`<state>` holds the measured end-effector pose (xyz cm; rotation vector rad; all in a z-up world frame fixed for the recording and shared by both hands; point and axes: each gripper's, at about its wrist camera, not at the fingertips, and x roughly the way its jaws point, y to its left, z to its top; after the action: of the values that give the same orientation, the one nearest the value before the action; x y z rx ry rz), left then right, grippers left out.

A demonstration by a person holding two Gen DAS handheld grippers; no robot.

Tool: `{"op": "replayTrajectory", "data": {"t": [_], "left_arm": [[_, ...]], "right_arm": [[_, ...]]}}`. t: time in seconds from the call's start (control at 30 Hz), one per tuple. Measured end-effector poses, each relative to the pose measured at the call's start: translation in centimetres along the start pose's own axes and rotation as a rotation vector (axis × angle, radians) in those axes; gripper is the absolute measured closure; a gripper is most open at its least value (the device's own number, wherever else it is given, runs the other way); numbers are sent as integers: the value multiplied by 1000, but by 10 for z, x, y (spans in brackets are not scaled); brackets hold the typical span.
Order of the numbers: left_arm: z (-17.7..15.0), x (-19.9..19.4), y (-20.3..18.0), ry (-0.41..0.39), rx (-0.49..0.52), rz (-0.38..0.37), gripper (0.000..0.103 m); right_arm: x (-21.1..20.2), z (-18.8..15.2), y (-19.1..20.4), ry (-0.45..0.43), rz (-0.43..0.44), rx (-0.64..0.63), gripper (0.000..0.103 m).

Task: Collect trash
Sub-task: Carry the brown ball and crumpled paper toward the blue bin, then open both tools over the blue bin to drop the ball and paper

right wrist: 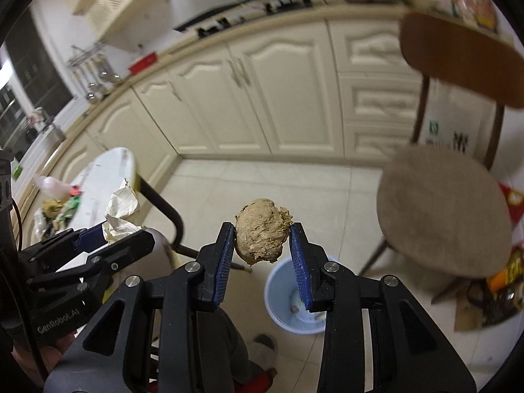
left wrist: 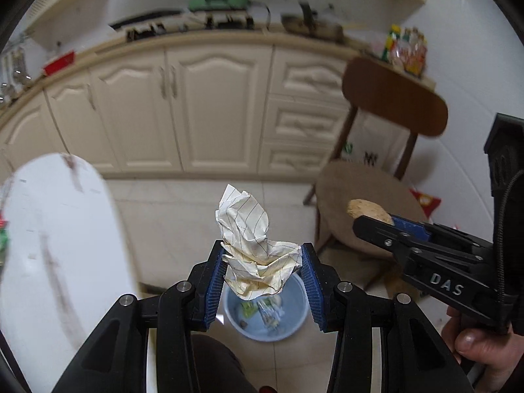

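Note:
My left gripper is shut on a crumpled sheet of lined paper and holds it in the air above a light blue trash bin on the floor. The bin holds a few scraps. My right gripper is shut on a brown crumpled wad, held above and left of the same bin. The right gripper with its wad shows at the right of the left wrist view. The left gripper with the paper shows at the left of the right wrist view.
A white table with more litter stands at the left. A wooden chair with a padded seat stands at the right. Cream kitchen cabinets line the back. Snack wrappers lie on the tiled floor by the chair.

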<state>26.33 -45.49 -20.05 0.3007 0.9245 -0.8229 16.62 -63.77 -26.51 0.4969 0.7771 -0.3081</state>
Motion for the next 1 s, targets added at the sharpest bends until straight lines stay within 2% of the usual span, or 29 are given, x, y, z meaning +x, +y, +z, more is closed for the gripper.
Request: {"op": "replayTrajectory", "data": {"t": [0.23,0.37,0.53,0.6,0.7,0.77,0.8,0.87,0.93,1.0], "left_arm": [[42,96,0,179,-9,-15,62],[66,150,-1,270,-16,1,60],[85,190,-7,333,-8,16,55],[88,195,-8,337,-5,30,53],[90,198,-11,329,0,54,43],[89,195,-15,311,14,87,33],[91,191,-17,301,21,96,30],[93,187,-18,288,26,122,17],[99,186,-20,273,31,149,14],[99,182,-26,270,39,163,14]], "right_arm": [[66,-27,-58,146,-6,126,71],[92,-39,-74,200,12,175,71],[115,-48,-83,251,16,208,68],[119,-52,-86,264,13,220,62],[121,-54,-92,273,4,239,46],[121,-55,-96,271,-14,257,27],[119,-55,-99,267,-26,271,21],[114,-55,-105,253,-45,305,6],[108,-55,-108,239,-68,322,0],[103,-52,-107,228,-85,320,0]]}}
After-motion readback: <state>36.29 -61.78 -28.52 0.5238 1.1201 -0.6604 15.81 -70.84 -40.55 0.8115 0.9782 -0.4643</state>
